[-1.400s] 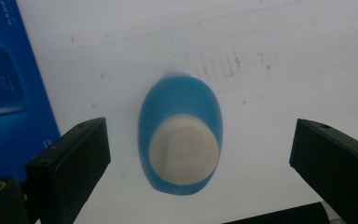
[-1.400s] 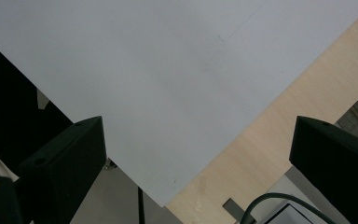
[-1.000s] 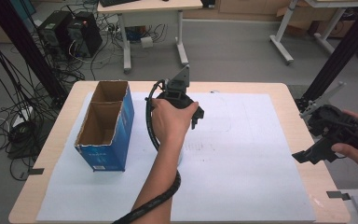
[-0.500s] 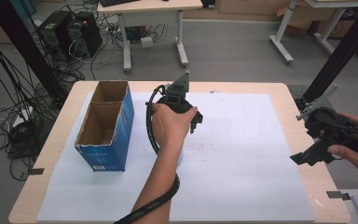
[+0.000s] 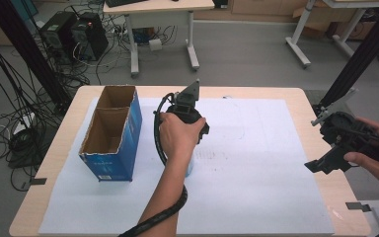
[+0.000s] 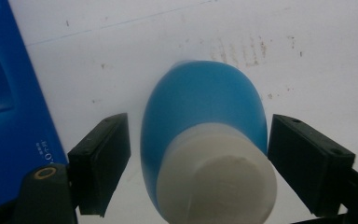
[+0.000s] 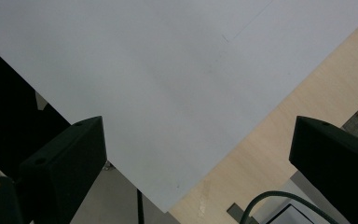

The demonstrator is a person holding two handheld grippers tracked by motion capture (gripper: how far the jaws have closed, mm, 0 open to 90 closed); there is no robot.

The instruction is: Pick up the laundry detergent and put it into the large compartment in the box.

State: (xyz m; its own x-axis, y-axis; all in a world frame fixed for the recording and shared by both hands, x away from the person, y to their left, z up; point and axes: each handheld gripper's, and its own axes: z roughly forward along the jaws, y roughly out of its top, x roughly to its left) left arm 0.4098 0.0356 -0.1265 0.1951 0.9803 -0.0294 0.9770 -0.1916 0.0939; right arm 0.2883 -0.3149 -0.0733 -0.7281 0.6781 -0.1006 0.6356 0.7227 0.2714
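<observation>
A blue bottle (image 6: 205,102) with a white cap (image 6: 219,186) stands upright on the white sheet (image 5: 256,163), just right of the blue cardboard box (image 5: 111,133). My left gripper (image 6: 198,144) points down over it, one jaw on each side of the bottle. Its jaws have just been closing with the bottle between them; a narrow gap still shows at the left jaw. In the high view the left gripper (image 5: 197,133) sits under the hand, and a pale sliver of the bottle (image 5: 190,169) shows below it. My right gripper (image 5: 325,163) hangs open and empty over the table's right edge.
The open-topped box has two compartments, and its blue wall (image 6: 4,93) stands close to the left jaw. The right gripper view looks down on the sheet's corner and the bare wood table edge (image 7: 270,154). Desks and cables lie beyond the table.
The left hand has settled slightly lower and nearer over the bottle. The right hand has kept still.
</observation>
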